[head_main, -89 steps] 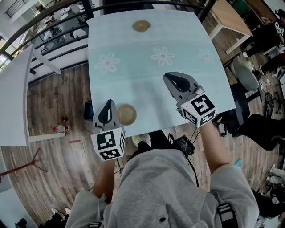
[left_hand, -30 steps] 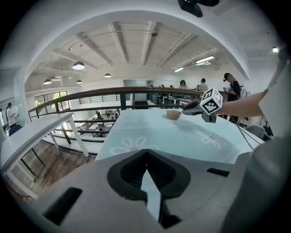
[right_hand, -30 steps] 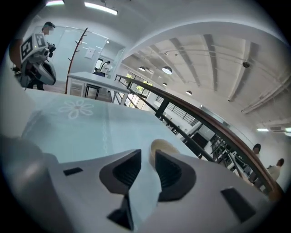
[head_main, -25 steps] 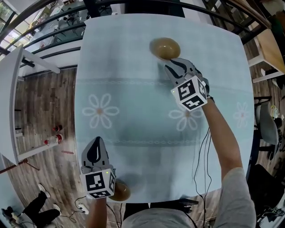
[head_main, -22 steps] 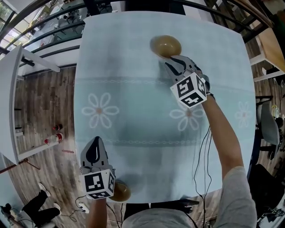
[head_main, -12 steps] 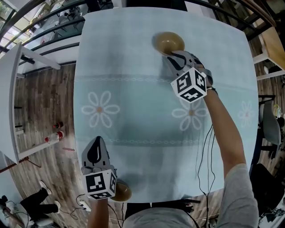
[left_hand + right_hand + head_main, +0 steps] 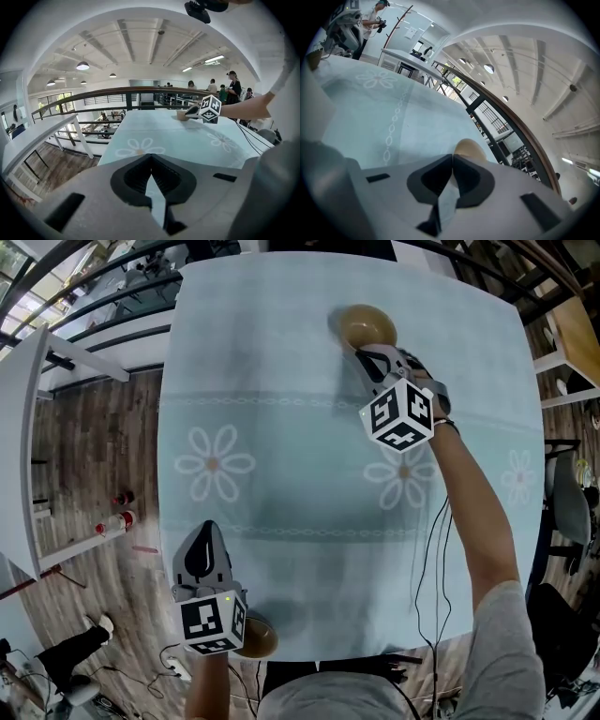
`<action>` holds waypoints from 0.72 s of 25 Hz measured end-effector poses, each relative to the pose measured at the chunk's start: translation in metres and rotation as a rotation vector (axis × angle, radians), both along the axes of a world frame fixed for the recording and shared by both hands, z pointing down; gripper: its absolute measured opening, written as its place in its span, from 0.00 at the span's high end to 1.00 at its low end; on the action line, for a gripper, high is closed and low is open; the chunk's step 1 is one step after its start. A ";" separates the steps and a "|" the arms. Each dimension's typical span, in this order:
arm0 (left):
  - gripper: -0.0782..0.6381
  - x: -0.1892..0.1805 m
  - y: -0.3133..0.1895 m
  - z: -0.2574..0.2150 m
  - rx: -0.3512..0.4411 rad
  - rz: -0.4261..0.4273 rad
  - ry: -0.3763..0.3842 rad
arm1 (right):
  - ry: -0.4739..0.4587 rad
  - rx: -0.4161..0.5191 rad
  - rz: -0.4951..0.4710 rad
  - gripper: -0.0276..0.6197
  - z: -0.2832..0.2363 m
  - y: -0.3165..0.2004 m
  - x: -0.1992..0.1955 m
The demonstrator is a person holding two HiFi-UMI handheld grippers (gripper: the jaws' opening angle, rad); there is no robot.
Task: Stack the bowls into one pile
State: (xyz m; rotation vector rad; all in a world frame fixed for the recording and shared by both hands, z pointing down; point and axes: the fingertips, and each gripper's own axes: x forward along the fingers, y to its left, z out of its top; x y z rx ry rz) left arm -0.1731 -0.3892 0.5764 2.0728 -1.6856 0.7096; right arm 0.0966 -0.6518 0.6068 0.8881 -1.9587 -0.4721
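A tan bowl (image 7: 366, 327) stands at the far side of the pale blue table (image 7: 281, 427). My right gripper (image 7: 368, 356) is at its near rim; its jaws have just been closing and now pinch that rim. In the right gripper view the bowl (image 7: 470, 148) shows just beyond the met tips of the right gripper (image 7: 452, 159). A second tan bowl (image 7: 257, 637) sits at the table's near edge, half hidden behind my left gripper's marker cube. The left gripper (image 7: 201, 560) hangs shut and holds nothing, beside that bowl. From the left gripper (image 7: 151, 170) view the far bowl (image 7: 181, 115) is small.
The table carries a printed flower pattern. Its near edge runs just under my left hand. A white table (image 7: 19, 446) stands to the left over wooden floor, with small bottles (image 7: 114, 521) on the floor. A dark railing (image 7: 126, 91) runs beyond the table's far edge.
My right gripper has moved forward and down onto the far bowl's near rim, rolled a little, and its jaws have closed. The left gripper has stayed where it was.
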 end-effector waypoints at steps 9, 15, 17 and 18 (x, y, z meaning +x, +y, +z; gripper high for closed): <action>0.87 -0.005 0.011 -0.029 0.034 -0.001 0.007 | -0.038 -0.009 -0.021 0.91 -0.030 0.046 -0.009; 0.87 -0.015 0.030 -0.077 0.088 0.010 0.017 | -0.063 0.019 -0.038 0.91 -0.082 0.089 -0.029; 0.87 -0.019 0.039 -0.090 0.102 0.015 0.020 | -0.063 0.032 -0.045 0.91 -0.100 0.102 -0.035; 0.87 -0.021 0.045 -0.095 0.108 0.017 0.022 | -0.063 0.040 -0.047 0.91 -0.109 0.110 -0.037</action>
